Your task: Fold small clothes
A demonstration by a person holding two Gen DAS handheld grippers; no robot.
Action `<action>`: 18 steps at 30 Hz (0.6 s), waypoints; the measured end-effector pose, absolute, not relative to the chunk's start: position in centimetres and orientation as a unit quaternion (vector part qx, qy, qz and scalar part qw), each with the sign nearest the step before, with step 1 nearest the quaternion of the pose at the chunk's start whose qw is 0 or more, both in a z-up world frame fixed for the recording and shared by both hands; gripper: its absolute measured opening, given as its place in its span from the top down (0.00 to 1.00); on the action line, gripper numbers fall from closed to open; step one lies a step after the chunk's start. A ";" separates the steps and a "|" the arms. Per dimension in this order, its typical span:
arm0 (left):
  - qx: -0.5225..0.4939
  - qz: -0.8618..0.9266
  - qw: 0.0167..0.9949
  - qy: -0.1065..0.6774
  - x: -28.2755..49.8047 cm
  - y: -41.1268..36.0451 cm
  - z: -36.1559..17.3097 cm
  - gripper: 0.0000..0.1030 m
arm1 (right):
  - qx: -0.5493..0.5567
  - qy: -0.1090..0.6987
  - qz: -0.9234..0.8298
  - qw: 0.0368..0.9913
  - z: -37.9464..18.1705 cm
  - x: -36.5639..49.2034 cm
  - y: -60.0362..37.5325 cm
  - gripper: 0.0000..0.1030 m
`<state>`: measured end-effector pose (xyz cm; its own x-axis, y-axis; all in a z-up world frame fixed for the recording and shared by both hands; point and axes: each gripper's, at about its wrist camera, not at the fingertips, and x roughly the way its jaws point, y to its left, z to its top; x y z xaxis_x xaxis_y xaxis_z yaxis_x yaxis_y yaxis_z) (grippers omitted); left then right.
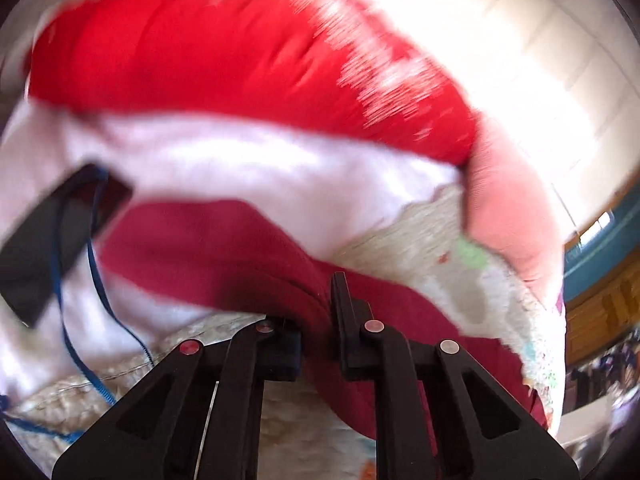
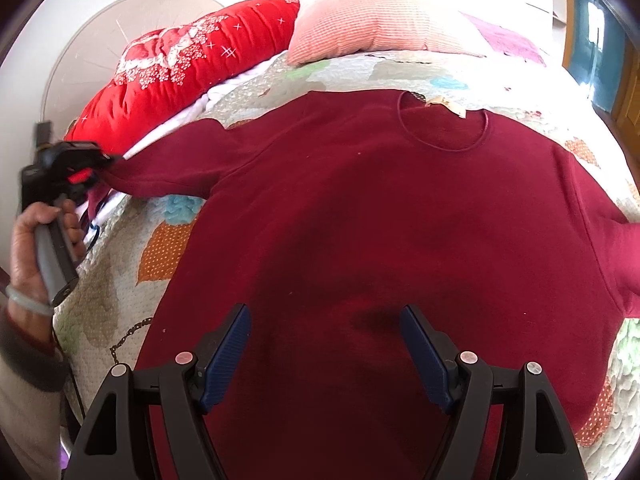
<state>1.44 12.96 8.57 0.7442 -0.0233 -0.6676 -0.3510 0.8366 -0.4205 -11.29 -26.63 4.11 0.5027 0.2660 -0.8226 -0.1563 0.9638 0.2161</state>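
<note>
A dark red sweater (image 2: 380,208) lies flat, front up, on a patchwork quilt (image 2: 120,280), its neckline toward the pillows. In the left wrist view my left gripper (image 1: 316,312) is shut on the cloth of the sweater's sleeve (image 1: 224,248), which bunches between the black fingers; the picture is blurred. The right wrist view shows that same left gripper (image 2: 80,160) at the left edge, pinching the sleeve's end, with a person's hand (image 2: 28,248) on its handle. My right gripper (image 2: 326,312) hovers open over the sweater's lower body, with nothing between its blue pads (image 2: 228,344).
A bright red quilted cushion (image 2: 188,60) and a pink pillow (image 2: 380,24) lie at the head of the bed. A black flat device (image 1: 52,232) with a blue cord (image 1: 96,280) rests on white bedding to the left. The bed's edge drops off at the left.
</note>
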 end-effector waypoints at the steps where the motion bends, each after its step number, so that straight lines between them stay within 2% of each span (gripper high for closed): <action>1: -0.253 0.080 0.906 0.329 1.0 11.6 10.1 0.89 | 0.059 0.483 0.121 0.865 4.2 -11.3 -26.8 0.28; 5: -0.167 0.007 0.945 0.281 -0.1 4.2 14.8 0.89 | 0.065 0.475 0.111 0.870 4.9 -11.5 -28.2 0.28; 8: -0.120 -0.081 0.948 0.284 -0.6 -3.3 15.7 0.89 | 0.078 0.465 0.084 0.878 5.8 -11.8 -30.5 0.28; 14: -0.035 -0.268 0.884 0.381 -1.2 -18.1 9.4 0.89 | 0.092 0.454 0.000 0.886 6.9 -12.5 -36.5 0.27; 18: -0.010 -0.309 0.849 0.428 -1.9 -20.8 6.7 0.88 | 0.094 0.464 -0.055 0.879 6.7 -13.2 -40.5 0.27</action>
